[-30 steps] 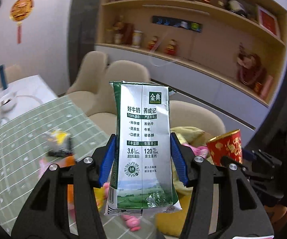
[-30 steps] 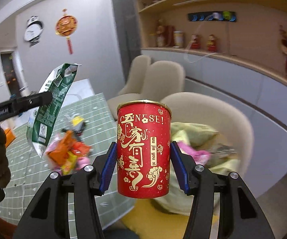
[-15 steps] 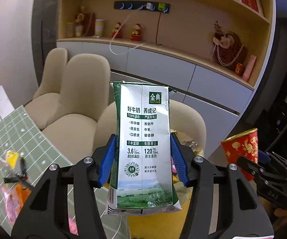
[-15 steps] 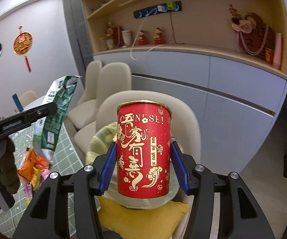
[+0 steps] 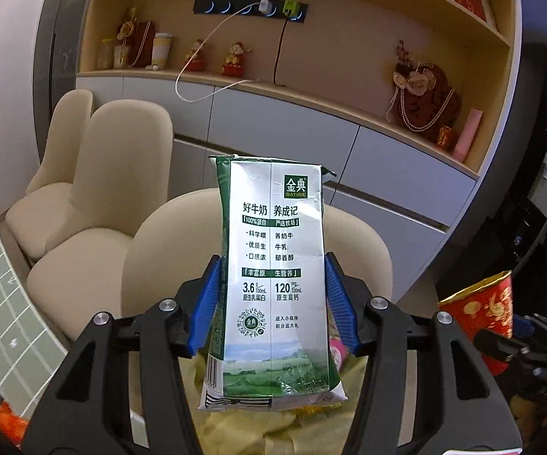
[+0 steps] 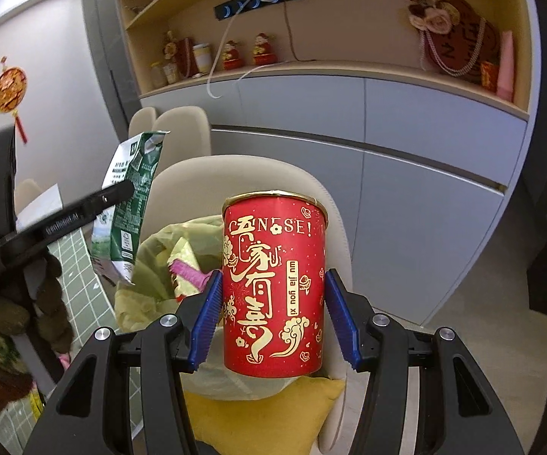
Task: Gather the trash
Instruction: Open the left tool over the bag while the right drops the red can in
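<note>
My left gripper [image 5: 273, 303] is shut on a flattened green and white milk carton [image 5: 273, 284], held upright above a yellow-green trash bag [image 5: 273, 428]. My right gripper [image 6: 273, 318] is shut on a red can with gold lettering [image 6: 273, 288]. The open bag [image 6: 159, 258] with wrappers inside sits on a beige chair [image 6: 258, 174], just behind and left of the can. The carton [image 6: 129, 204] and the left gripper [image 6: 65, 220] show at the left of the right wrist view. The can [image 5: 478, 322] shows at the right of the left wrist view.
A table with a green checked cloth [image 5: 4, 303] holding more wrappers [image 5: 0, 417] lies to the left. A yellow cushion [image 6: 258, 421] lies under the bag. Two more beige chairs [image 5: 121, 174] stand behind. A grey cabinet with shelves [image 6: 425, 159] runs along the wall.
Both grippers have swung right, away from the table and toward the chair with the bag. The table and its wrappers have slid to the left edge of both views. Both grips are unchanged.
</note>
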A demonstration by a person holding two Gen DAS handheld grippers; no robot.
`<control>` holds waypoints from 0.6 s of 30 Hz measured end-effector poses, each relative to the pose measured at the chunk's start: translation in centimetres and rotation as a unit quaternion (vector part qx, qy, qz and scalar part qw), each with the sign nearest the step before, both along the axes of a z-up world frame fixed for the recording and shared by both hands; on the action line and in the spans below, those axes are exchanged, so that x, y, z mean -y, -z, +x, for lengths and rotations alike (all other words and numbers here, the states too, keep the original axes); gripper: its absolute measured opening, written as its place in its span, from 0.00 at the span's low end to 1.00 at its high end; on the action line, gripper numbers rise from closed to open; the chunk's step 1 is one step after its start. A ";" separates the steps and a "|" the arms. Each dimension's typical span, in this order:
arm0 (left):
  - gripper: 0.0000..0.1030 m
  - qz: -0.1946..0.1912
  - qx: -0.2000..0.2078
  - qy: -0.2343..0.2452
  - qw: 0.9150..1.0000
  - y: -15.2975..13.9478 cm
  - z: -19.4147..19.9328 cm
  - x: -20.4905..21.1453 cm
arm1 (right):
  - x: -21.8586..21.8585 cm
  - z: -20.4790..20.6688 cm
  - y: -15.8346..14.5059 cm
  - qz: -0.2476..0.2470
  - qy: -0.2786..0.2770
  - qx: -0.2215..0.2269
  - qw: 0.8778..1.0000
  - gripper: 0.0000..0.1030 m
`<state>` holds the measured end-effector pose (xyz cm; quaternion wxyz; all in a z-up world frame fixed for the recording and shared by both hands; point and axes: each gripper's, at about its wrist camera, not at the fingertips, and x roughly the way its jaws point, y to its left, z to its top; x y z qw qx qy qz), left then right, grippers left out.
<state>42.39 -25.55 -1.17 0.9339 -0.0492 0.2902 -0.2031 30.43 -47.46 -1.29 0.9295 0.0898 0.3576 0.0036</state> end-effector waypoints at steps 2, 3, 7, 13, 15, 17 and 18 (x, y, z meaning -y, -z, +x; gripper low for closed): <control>0.49 0.003 0.007 -0.001 1.000 0.8 0.3 0.5 | 0.1 0.2 0.2 0.003 0.006 -0.002 1.000 0.49; 0.49 0.003 0.008 -0.001 1.000 1.1 0.4 0.8 | 0.2 0.4 0.5 0.004 0.007 -0.004 1.000 0.49; 0.49 -0.005 -0.009 0.001 1.000 2.4 0.7 1.5 | 0.4 0.6 0.8 -0.001 0.013 -0.004 1.000 0.49; 0.50 -0.032 -0.117 0.027 0.992 5.1 0.7 0.7 | 1.2 1.4 1.3 0.015 0.022 -0.008 1.000 0.49; 0.50 -0.031 -0.125 0.019 0.992 4.9 0.4 0.1 | 0.9 1.7 1.5 0.020 0.017 -0.009 1.000 0.49; 0.50 -0.032 -0.131 0.011 0.991 4.4 0.0 -0.7 | 0.2 2.2 1.6 0.021 0.004 -0.010 1.000 0.49; 0.50 -0.031 -0.133 0.007 0.991 4.1 -0.2 -1.1 | -0.1 2.5 1.7 0.022 -0.002 -0.012 1.000 0.49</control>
